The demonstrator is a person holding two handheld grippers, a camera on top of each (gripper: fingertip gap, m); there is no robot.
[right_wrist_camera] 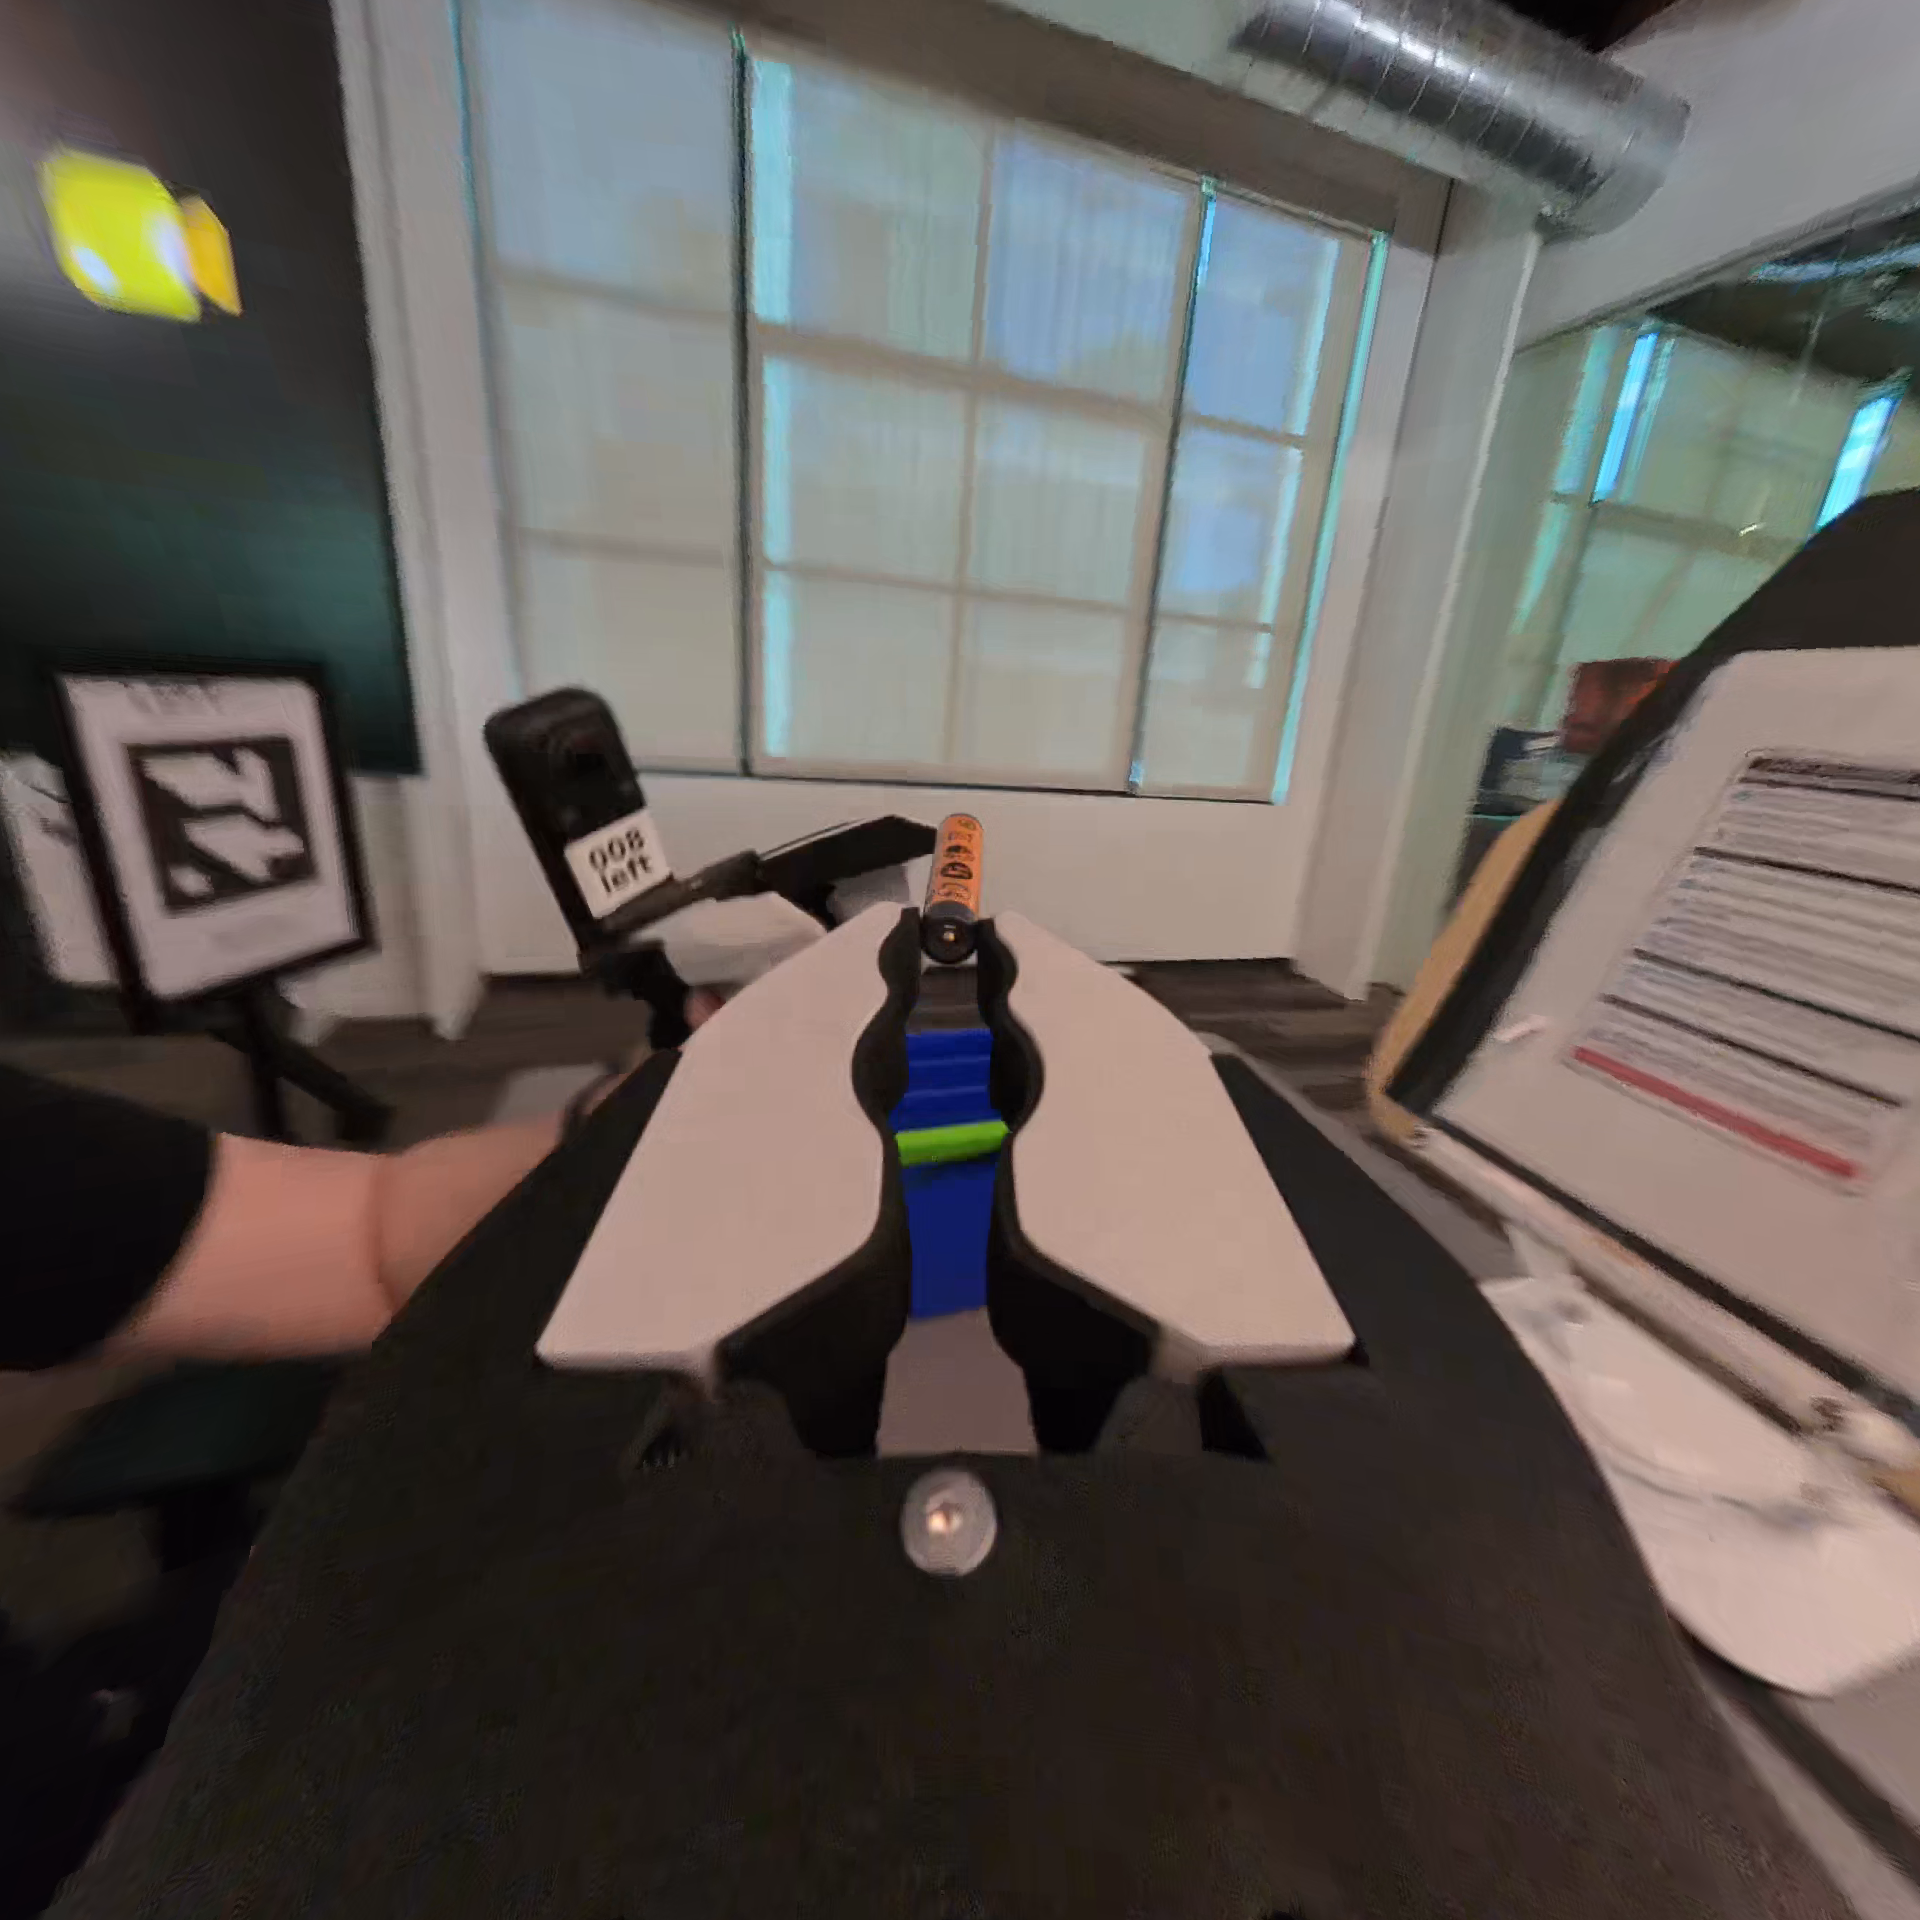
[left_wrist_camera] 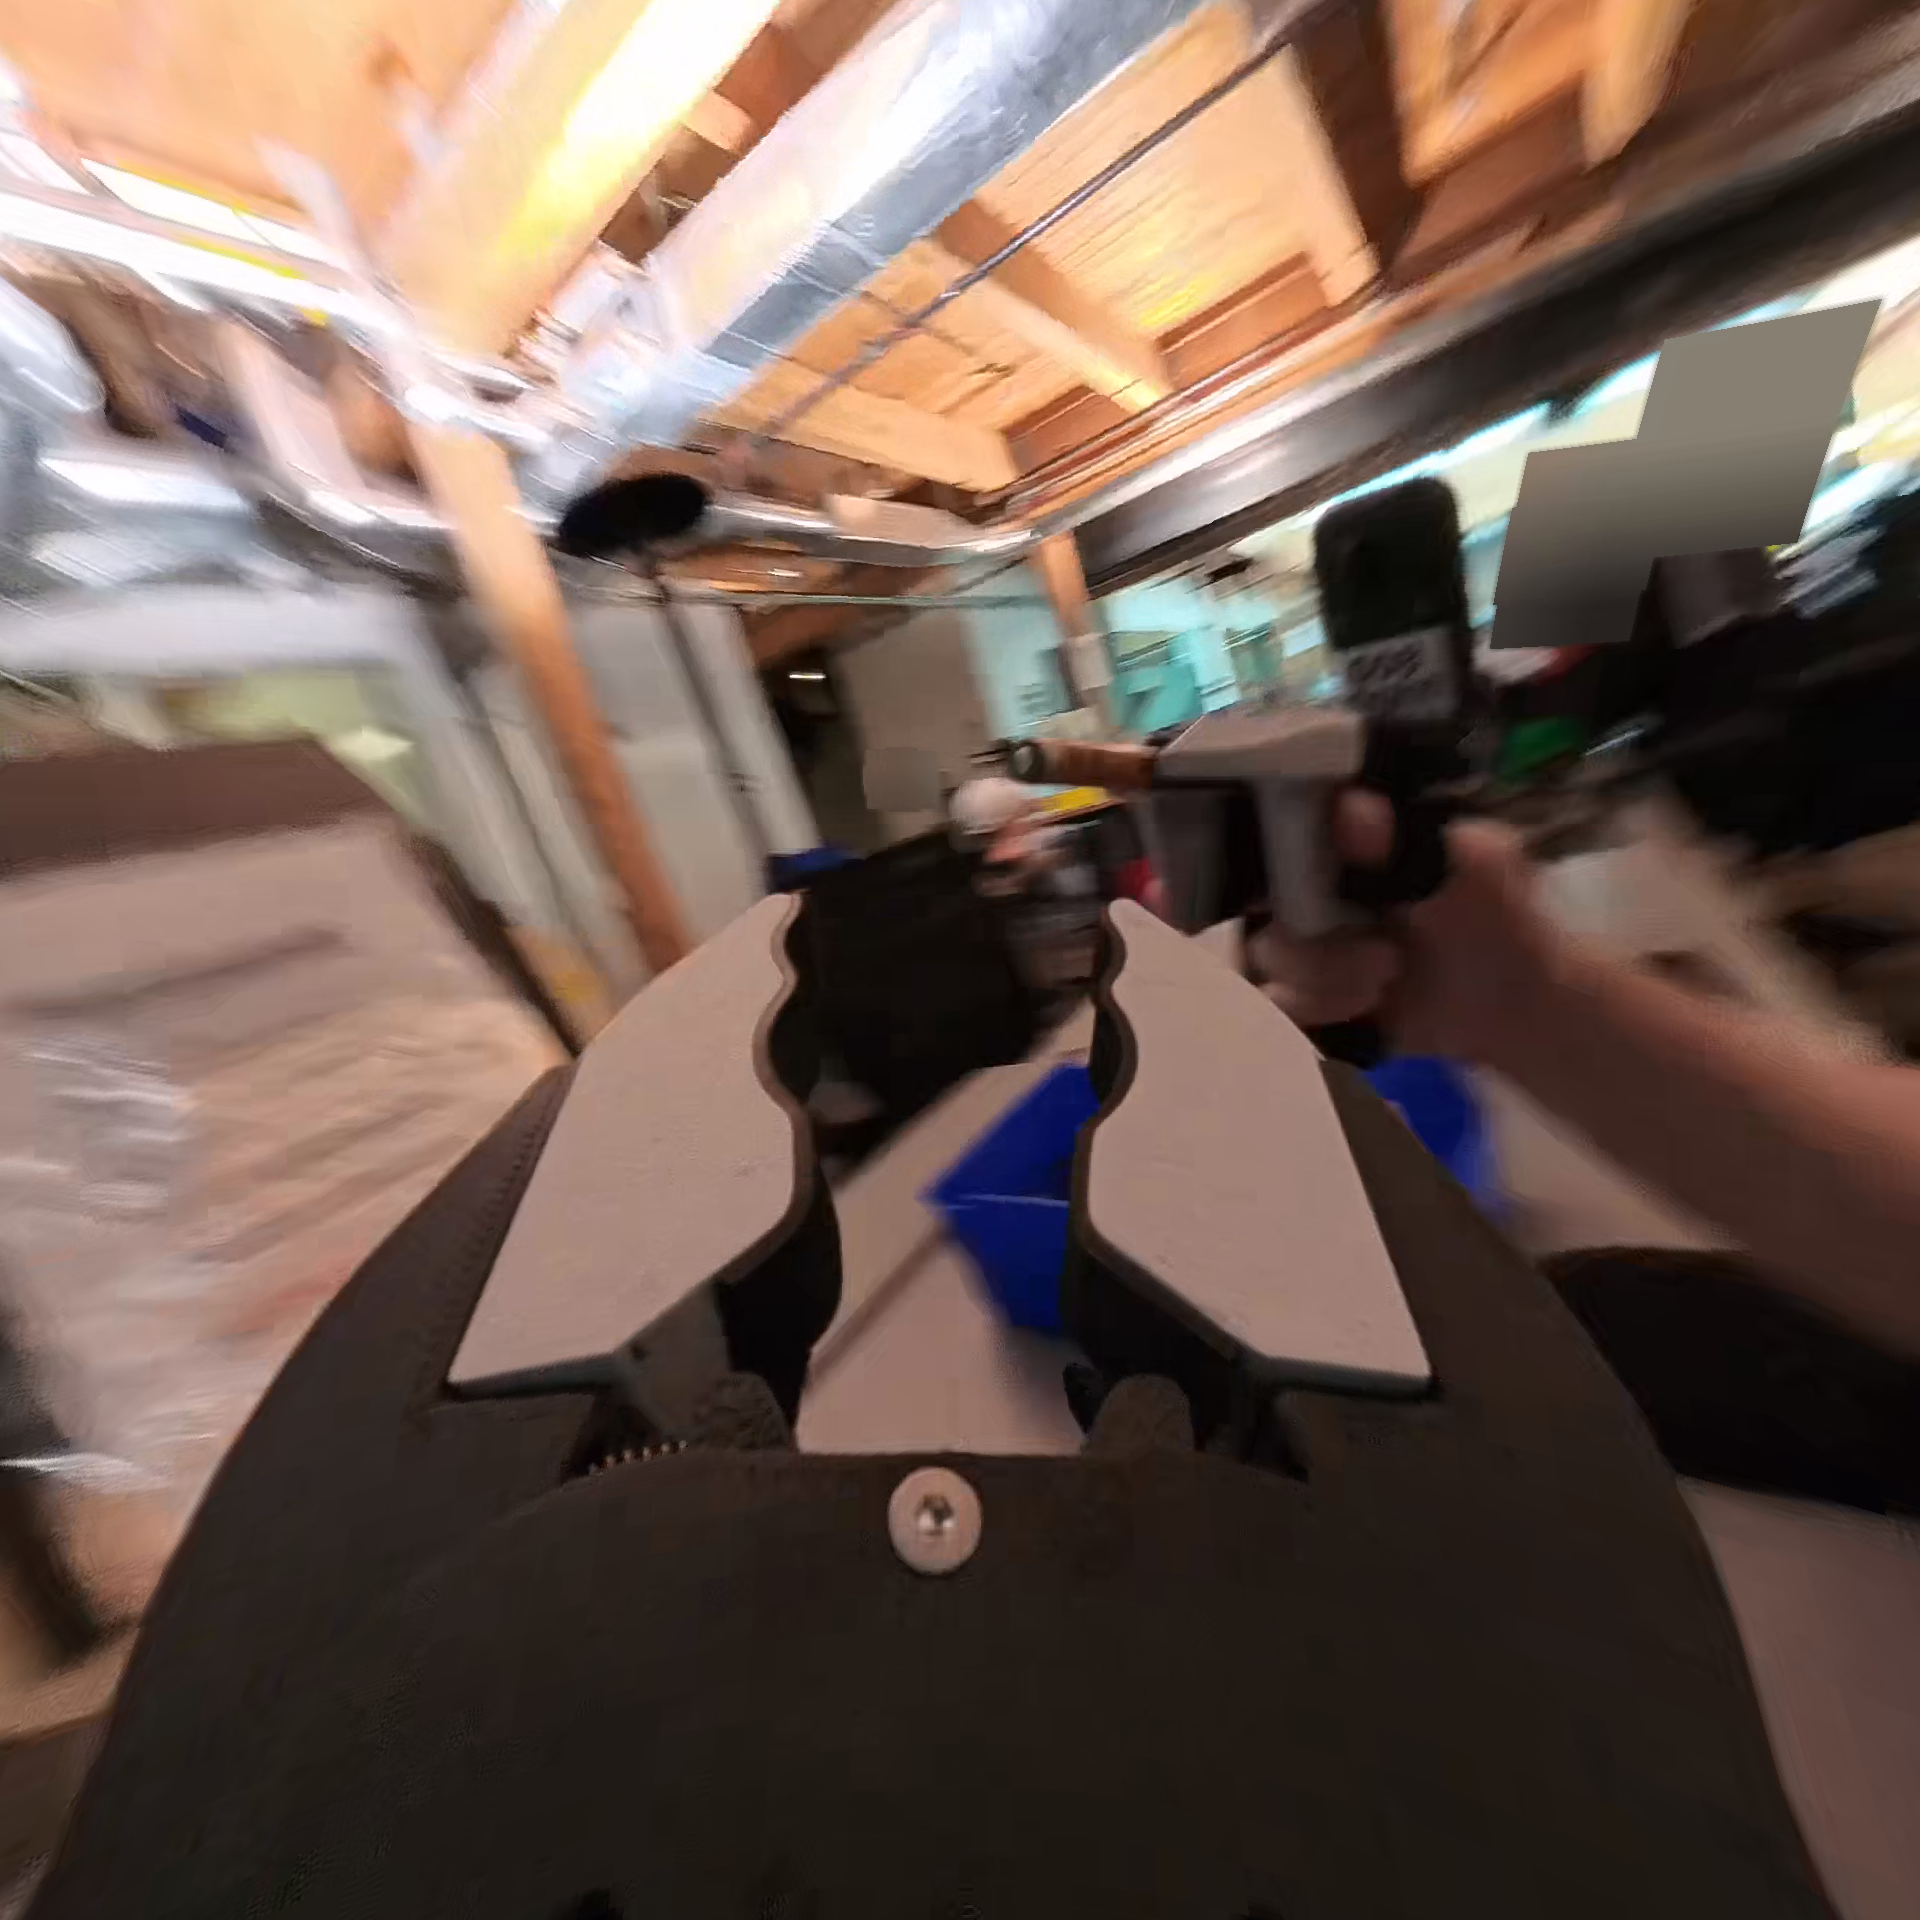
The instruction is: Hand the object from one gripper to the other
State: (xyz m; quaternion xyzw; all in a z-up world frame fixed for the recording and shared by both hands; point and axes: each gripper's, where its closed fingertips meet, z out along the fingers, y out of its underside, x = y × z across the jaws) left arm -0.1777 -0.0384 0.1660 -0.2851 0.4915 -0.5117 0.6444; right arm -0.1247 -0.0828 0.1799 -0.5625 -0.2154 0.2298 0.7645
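Observation:
An orange and black cylinder is pinched at the tips of my right gripper, which is shut on it; the cylinder sticks out forward and upward. In the left wrist view the same cylinder points left out of the right gripper, held by a hand at the upper right. My left gripper is open and empty, below and to the left of the cylinder, apart from it. The left gripper also shows in the right wrist view, just left of the cylinder.
A blue bin stands on the grey table under both grippers; in the right wrist view it holds a green piece. A leaning board with papers is at the right. A framed marker sign stands at the left.

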